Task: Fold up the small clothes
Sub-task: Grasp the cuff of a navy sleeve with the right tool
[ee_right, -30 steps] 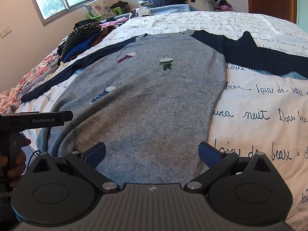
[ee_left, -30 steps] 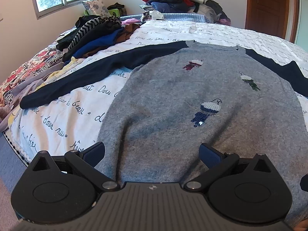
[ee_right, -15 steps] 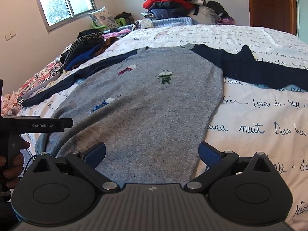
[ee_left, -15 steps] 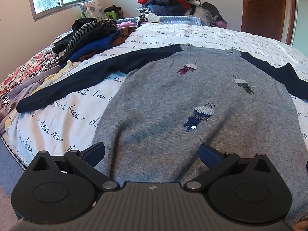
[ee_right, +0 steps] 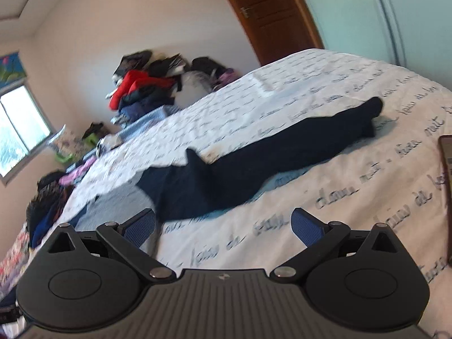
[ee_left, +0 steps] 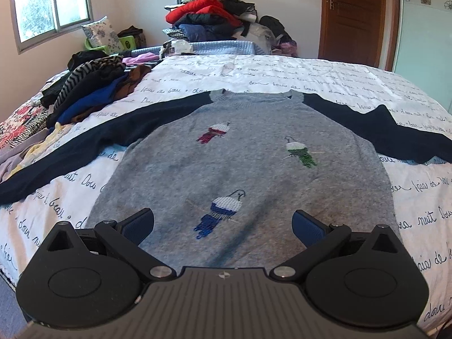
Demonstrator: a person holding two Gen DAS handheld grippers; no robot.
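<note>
Here the left gripper point(ee_left: 223, 220) hangs above the hem of the sweater point(ee_left: 248, 169), jaws spread wide and holding nothing. The right gripper point(ee_right: 223, 223) is just as wide and empty, tilted toward the right sleeve point(ee_right: 282, 152), which lies stretched across the bedspread point(ee_right: 353, 192). The sweater rests flat and face up in the middle of the bed, both sleeves out. No fold shows yet, so the sleeves and body are all left to do.

sweater point(ee_left: 248, 169) — grey, navy sleeves, three embroidered birds | flat, unfolded | sleeves outspread
</note>
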